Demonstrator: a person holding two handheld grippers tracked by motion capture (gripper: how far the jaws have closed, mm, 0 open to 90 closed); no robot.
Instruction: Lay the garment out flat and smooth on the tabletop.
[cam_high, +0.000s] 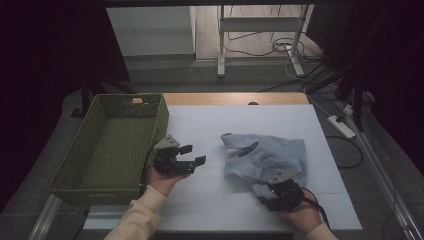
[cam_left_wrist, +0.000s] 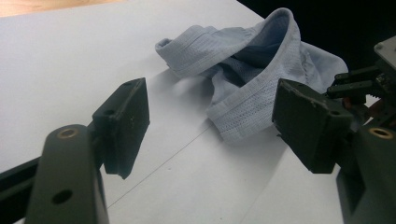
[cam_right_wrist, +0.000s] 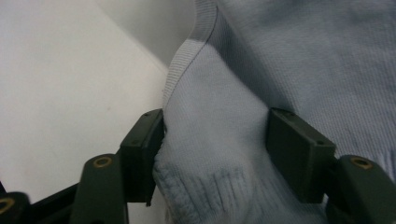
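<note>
Right gripper (cam_right_wrist: 212, 149) sits on the near corner of the pale blue garment (cam_high: 265, 157), jaws straddling a fold that fills the gap between them, while the left gripper (cam_high: 192, 155) hangs half-open and empty, the garment lying off toward the right gripper on the counter (cam_high: 210, 200).

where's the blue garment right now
In the high view the blue garment lies crumpled on the white table, right of the basket, its near edge between the right gripper's jaws.
</note>
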